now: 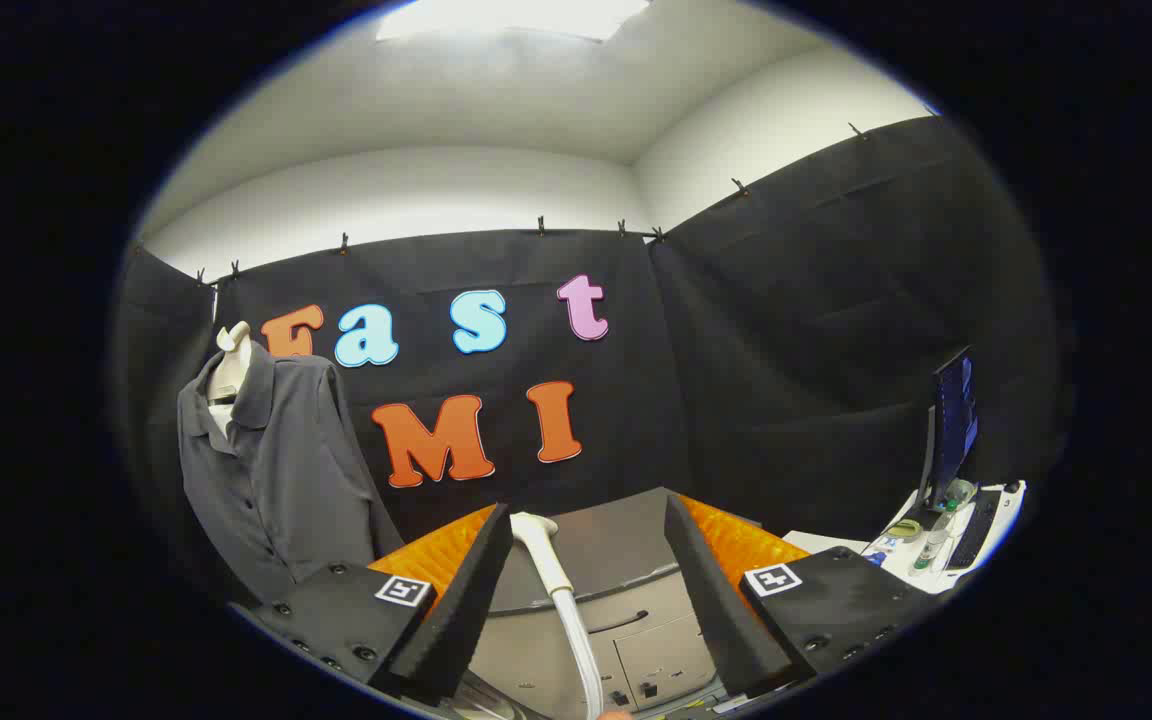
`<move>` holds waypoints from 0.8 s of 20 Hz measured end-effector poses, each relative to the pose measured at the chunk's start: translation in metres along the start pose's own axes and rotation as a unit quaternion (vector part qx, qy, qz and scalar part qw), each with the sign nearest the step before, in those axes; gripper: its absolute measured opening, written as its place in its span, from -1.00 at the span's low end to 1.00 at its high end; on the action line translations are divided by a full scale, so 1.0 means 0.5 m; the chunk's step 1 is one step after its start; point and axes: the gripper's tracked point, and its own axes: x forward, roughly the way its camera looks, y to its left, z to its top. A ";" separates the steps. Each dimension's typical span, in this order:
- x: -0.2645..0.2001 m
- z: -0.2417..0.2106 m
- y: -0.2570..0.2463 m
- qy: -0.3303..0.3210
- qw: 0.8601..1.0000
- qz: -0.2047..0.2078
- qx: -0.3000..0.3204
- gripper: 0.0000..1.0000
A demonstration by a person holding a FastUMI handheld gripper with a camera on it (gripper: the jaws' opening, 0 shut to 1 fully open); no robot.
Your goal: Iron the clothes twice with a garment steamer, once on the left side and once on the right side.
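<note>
Here the tongs stand released, fingers wide apart, with the steamer handle between them near the left finger, ungripped. Closing off-centre could push it aside. The shirt hangs well beyond, leftward.

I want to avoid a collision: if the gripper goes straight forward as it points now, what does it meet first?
Probably the white steamer handle, lying between the open gripper fingers near the left one; beyond it the grey appliance top, though depth is unclear.

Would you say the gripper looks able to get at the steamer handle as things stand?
Probably yes: the gripper has its fingers spread wide, and the white steamer handle stands between them, nearer the left finger, with nothing in between.
</note>
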 end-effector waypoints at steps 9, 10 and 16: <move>0.018 -0.017 0.033 0.021 1.000 0.017 -0.016 0.96; 0.017 -0.018 0.036 0.022 0.999 0.016 -0.018 0.96; 0.015 -0.022 0.035 0.030 0.999 0.015 -0.021 0.96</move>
